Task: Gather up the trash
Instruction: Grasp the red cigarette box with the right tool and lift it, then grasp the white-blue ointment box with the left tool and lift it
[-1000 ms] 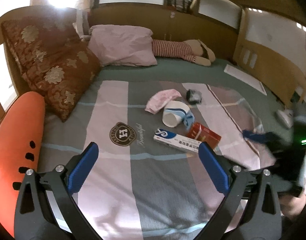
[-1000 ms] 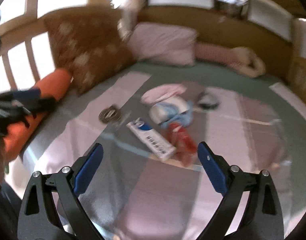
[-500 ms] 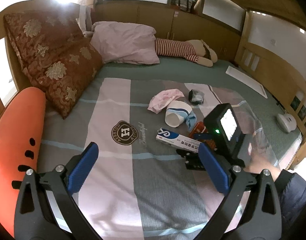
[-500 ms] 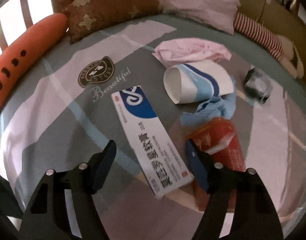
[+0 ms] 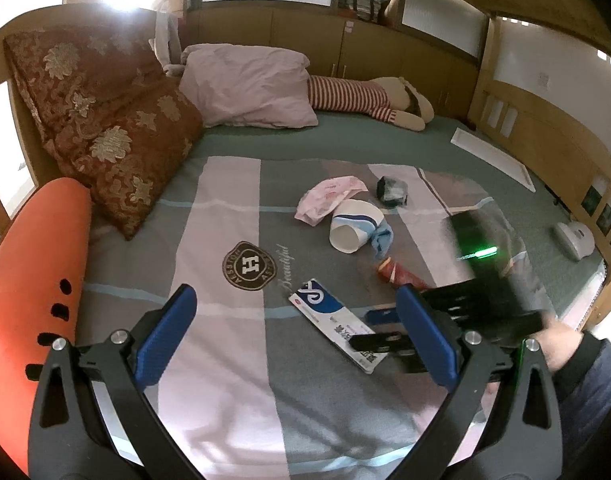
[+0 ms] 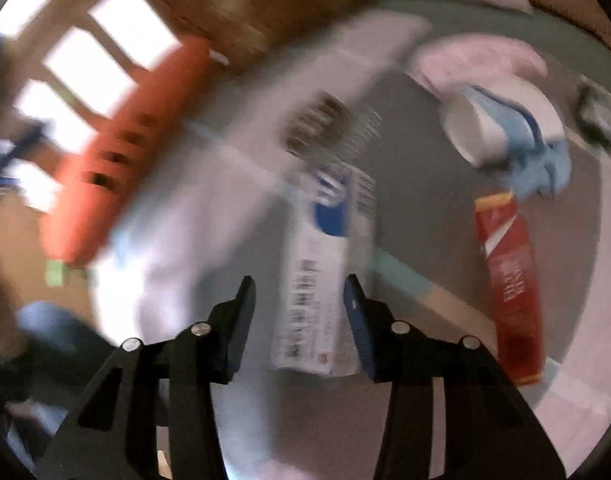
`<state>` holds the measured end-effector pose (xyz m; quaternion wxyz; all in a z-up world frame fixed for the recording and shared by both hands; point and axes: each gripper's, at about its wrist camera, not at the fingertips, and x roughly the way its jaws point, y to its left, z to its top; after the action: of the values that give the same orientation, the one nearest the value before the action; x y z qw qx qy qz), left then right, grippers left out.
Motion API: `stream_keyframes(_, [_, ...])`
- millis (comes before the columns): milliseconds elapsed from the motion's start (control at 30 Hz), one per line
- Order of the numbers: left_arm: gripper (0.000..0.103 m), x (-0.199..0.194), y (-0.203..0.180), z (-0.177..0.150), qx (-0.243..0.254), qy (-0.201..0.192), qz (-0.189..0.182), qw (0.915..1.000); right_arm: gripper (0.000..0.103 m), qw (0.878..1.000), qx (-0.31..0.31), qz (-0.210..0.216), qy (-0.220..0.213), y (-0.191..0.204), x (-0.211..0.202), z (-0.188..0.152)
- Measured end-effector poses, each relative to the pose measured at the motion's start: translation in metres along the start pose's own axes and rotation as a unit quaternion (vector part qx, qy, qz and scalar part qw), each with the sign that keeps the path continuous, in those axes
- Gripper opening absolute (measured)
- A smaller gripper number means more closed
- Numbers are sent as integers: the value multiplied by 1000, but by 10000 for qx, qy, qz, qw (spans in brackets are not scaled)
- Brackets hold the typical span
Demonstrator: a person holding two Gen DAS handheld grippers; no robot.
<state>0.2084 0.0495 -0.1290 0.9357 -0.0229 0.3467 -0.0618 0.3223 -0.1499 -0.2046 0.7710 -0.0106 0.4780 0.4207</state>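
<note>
right gripper [image 6: 299, 312] dropping in from mid-air, closing around toothpaste box [image 6: 325, 264], not clamped yet | left gripper [image 5: 293, 336] apart, idling | first pickup starting

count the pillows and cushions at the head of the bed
2 in plain view: a brown floral cushion leaning at the left, and a pale pink pillow beside it, to its right. More may be hidden behind them.

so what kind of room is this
Almost certainly a bedroom: a made bed with a striped duvet, a pink pillow by the wooden headboard, and a striped soft toy lying beside the pillow.
</note>
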Motion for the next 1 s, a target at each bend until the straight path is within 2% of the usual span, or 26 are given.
stream_keyframes(67, [99,0,4,1,-84,-9,8,10000,61,9982,163,-219,-536,-6,-30,-1])
stream_keyframes(100, [99,1,5,1,-139,3,12,9999,72,9957,230,-467,-761,-10,-42,-3])
stream_keyframes(133, [99,1,6,1,-150,15,13,9999,77,9932,247,-706,-890,-14,-51,-7])
stream_keyframes(233, [99,4,2,0,-71,71,34,9999,77,9847,306,-1401,-986,-30,-61,-18])
stream_keyframes(333, [99,7,-4,-2,70,123,109,9998,77,9831,558,-1581,-729,-49,-47,-26])
stream_keyframes(467, [99,20,-10,-7,186,340,291,9988,77,9804,336,-1915,-307,-50,-19,-34])
stream_keyframes(567, [99,33,-12,-13,135,531,358,9979,77,9724,60,-2332,30,-49,6,-35])
stream_keyframes(600, [99,37,-12,-15,87,596,354,9976,73,9699,-2,-2425,215,-51,13,-36])
stream_keyframes(633, [99,45,-12,-18,-7,714,329,9969,58,9695,-15,-2426,339,-51,18,-37])
stream_keyframes(667, [99,52,-13,-21,-112,822,298,9961,58,9686,19,-2462,340,-52,15,-36])
stream_keyframes(767, [99,78,-23,-32,-591,1046,313,9923,58,9639,487,-2615,-116,-56,-20,-26])
stream_keyframes(867, [99,96,-39,-38,-614,1026,507,9915,58,9575,1267,-2475,-768,-60,-69,-24])
stream_keyframes(1000, [99,129,-61,-42,-572,1121,733,9893,58,9518,1542,-2390,-1147,-47,-96,-32])
